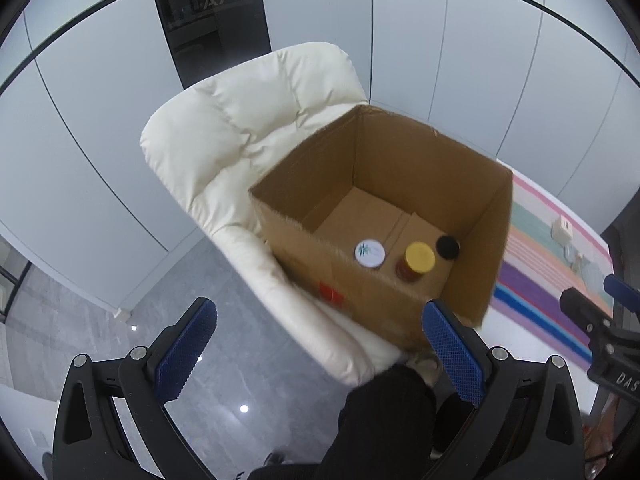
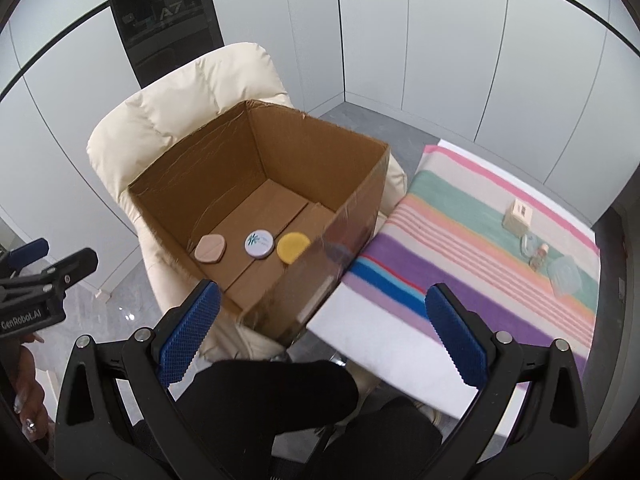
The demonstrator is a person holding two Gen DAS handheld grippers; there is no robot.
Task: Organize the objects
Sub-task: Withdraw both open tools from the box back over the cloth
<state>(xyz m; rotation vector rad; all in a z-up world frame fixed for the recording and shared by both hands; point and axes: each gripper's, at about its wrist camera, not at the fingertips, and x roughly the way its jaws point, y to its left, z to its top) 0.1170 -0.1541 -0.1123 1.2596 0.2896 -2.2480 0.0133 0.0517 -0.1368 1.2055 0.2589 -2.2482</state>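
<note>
An open cardboard box stands on a cream armchair. Inside it are a white-lidded jar, a yellow-lidded jar, a black-lidded item seen only in the left wrist view, and a pink-lidded jar seen only in the right wrist view. My left gripper is open and empty, in front of and above the box. My right gripper is open and empty, over the box's near right corner.
A table with a striped cloth stands right of the chair. On it are a small beige box, a small bottle and clear plastic items. My legs in black are below. Grey floor lies to the left.
</note>
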